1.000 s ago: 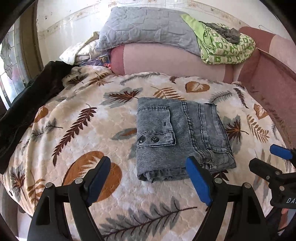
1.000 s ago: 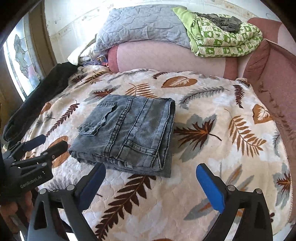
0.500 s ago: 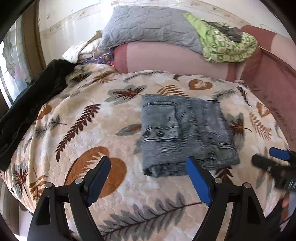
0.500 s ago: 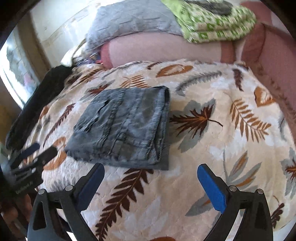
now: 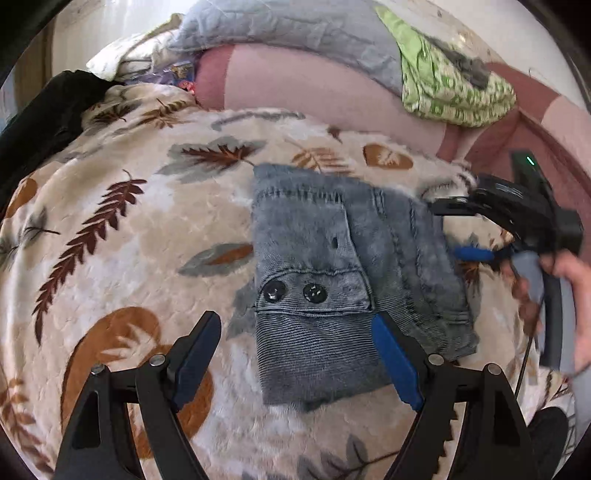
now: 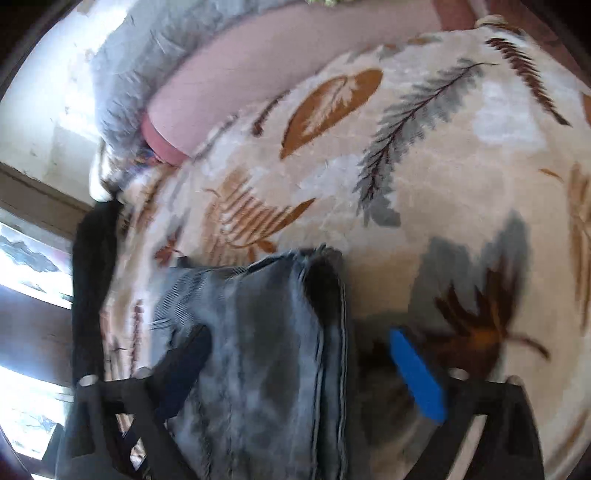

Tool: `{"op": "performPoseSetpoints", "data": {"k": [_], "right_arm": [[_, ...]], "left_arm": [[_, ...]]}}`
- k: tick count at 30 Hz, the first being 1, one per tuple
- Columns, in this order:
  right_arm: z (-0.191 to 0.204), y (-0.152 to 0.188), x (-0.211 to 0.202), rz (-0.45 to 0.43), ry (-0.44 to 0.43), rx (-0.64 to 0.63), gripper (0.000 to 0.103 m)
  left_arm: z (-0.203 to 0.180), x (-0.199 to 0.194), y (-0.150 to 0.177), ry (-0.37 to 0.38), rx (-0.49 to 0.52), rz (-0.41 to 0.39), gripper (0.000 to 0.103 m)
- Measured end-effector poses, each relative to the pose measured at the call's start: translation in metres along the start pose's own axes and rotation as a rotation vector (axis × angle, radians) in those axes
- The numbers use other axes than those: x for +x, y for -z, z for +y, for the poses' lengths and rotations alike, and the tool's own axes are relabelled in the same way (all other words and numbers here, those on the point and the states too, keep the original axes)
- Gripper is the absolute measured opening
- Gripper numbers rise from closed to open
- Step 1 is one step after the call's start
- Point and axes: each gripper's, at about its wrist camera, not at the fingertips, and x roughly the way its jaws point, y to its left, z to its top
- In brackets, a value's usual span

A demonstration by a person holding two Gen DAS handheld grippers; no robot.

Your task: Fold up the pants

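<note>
The folded grey jeans (image 5: pixel 332 277) lie on the leaf-patterned blanket (image 5: pixel 129 258), pocket buttons facing up. My left gripper (image 5: pixel 295 358) hovers open over their near edge, with the denim between its blue pads and not pressed. My right gripper (image 5: pixel 458 230) has come in from the right and straddles the jeans' right edge. In the blurred right wrist view the jeans (image 6: pixel 266 369) sit between the jaws of the right gripper (image 6: pixel 301 369), which are closing. One dark finger (image 6: pixel 184 362) is over the denim. The blue pad (image 6: pixel 417 376) stands beside the folded edge, a gap apart.
A pink bolster (image 5: pixel 314 85) runs along the back, with a grey quilted pillow (image 5: pixel 295 26) and a green patterned blanket (image 5: pixel 454 92) on it. A black garment (image 5: pixel 40 122) lies at the left edge. A person's hand (image 5: pixel 569 280) holds the right gripper.
The right gripper swung in to the jeans' right edge, rolled over and narrowed its jaws. The left gripper moved closer and lower toward the jeans' near edge, still open.
</note>
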Motion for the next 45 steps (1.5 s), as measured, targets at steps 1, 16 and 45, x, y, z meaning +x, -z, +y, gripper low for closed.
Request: {"op": "performPoseSetpoints", "data": {"k": [1,16,45], "right_arm": [[0.002,-0.004,0.011,0.030,0.023,-0.022,0.047],[0.052,0.011,-0.022,-0.157,0.292,-0.291,0.044],[0.040,0.129,-0.003,-0.026,0.362,-0.386,0.093]], "left_arm": [[-0.001,0.007,0.001,0.001,0.010,0.016,0.084],[0.003,0.020,0.009,0.037,-0.004,-0.009,0.089],[-0.002,0.013,0.016,-0.015,0.025,-0.052,0.089]]}}
